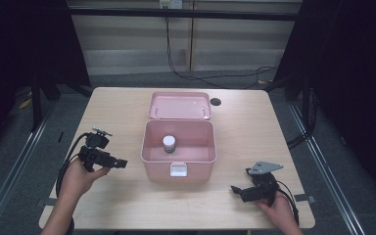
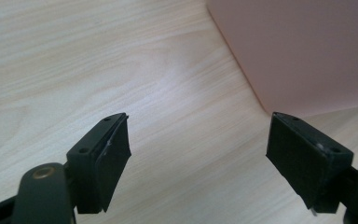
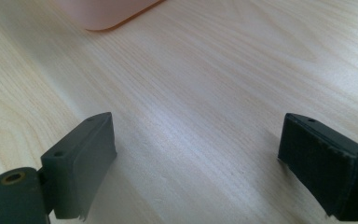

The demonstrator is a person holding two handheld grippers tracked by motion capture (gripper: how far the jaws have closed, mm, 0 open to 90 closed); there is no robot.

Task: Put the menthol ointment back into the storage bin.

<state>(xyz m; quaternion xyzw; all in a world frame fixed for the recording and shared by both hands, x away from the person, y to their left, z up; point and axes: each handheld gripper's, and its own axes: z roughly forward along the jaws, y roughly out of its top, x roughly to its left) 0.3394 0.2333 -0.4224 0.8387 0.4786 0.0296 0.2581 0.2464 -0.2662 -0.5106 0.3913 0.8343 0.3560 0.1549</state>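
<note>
1. The table (image 1: pixel 254 127) is pale wood grain with a smooth, faintly sheened top.
2. The pink box (image 1: pixel 149 147) looks like smooth matt plastic.
3. Both tongs, left tongs (image 2: pixel 198 154) and right tongs (image 3: pixel 196 163), are matt black, with dull pads (image 2: pixel 114 158).

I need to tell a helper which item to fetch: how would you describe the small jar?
On the wooden table, find the open pink box at its centre. Inside stands the small jar, upright, with a white cap: the box's sole content.
</note>
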